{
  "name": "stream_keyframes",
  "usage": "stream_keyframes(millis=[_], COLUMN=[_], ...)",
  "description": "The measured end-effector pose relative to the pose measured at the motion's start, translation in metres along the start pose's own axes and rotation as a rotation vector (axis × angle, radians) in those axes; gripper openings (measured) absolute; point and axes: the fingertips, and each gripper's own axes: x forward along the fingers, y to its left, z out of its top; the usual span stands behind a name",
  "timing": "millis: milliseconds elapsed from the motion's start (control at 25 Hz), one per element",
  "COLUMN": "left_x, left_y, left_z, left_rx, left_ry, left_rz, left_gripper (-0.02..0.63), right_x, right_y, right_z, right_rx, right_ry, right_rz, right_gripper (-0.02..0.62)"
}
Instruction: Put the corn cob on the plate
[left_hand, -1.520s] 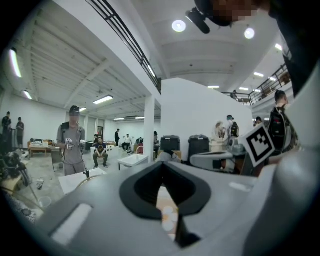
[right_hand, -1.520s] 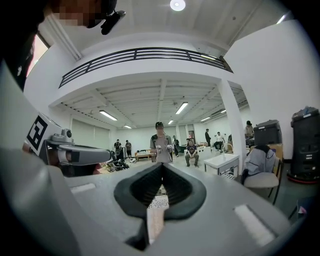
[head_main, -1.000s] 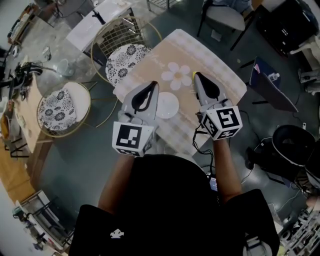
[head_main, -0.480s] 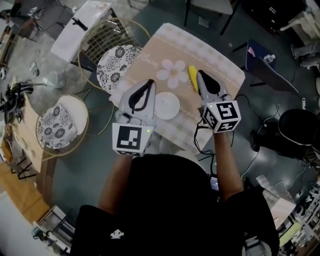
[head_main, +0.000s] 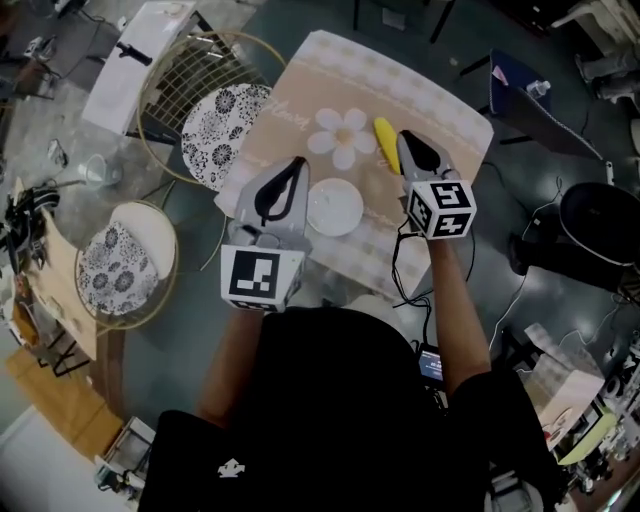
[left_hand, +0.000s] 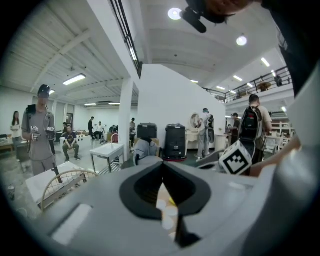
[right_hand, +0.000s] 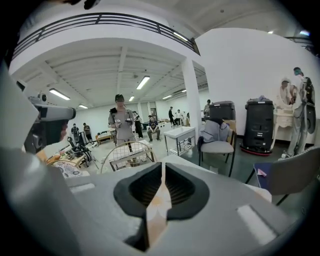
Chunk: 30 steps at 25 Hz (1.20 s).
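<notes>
A yellow corn cob (head_main: 385, 145) lies on the beige tablecloth (head_main: 440, 110), just right of a printed daisy (head_main: 343, 135). A small white plate (head_main: 335, 206) sits nearer me, left of the cob. My right gripper (head_main: 404, 136) hovers directly beside the cob's right side, jaws shut with nothing between them; in the right gripper view (right_hand: 163, 164) only a thin slit shows. My left gripper (head_main: 298, 162) hangs over the table's left part, next to the plate's left rim, also shut and empty (left_hand: 161, 165).
Two round wire chairs with black-and-white cushions (head_main: 222, 118) (head_main: 118, 262) stand left of the table. A white side table (head_main: 150, 45) is at the far left, a dark bin (head_main: 600, 230) to the right. Several people stand around the hall.
Both grippers have come down and forward over the table. The right one now sits alongside the corn cob; the left has closed in on the plate.
</notes>
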Motion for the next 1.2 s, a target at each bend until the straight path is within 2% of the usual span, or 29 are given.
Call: stream_keyframes(millis=[200, 320, 560, 840, 1000, 1200], left_x=[0.014, 0.023, 0.034, 0.038, 0.038, 0.038], left_y=[0.005, 0.007, 0.012, 0.015, 0.021, 0.025], left_z=[-0.008, -0.014, -0.024, -0.039, -0.041, -0.045], left_rx=[-0.068, -0.038, -0.071, -0.065, -0.094, -0.051], left_ry=[0.036, 0.045, 0.078, 0.104, 0.124, 0.118], left_rz=[-0.021, -0.038, -0.048, -0.047, -0.026, -0.035], left_gripper=[0.009, 0.009, 0.009, 0.009, 0.009, 0.009], right_x=[0.025, 0.040, 0.073, 0.093, 0.100, 0.107], right_y=[-0.023, -0.037, -0.055, -0.065, -0.066, -0.068], right_z=[-0.046, -0.075, -0.127, -0.164, -0.182, -0.200], right_rx=[0.050, 0.078, 0.074, 0.042, 0.035, 0.022], right_ry=[0.095, 0.155, 0.308, 0.420, 0.478, 0.532], right_rz=[-0.038, -0.063, -0.082, -0.088, -0.090, -0.083], right_gripper=[0.030, 0.077, 0.168, 0.242, 0.286, 0.302])
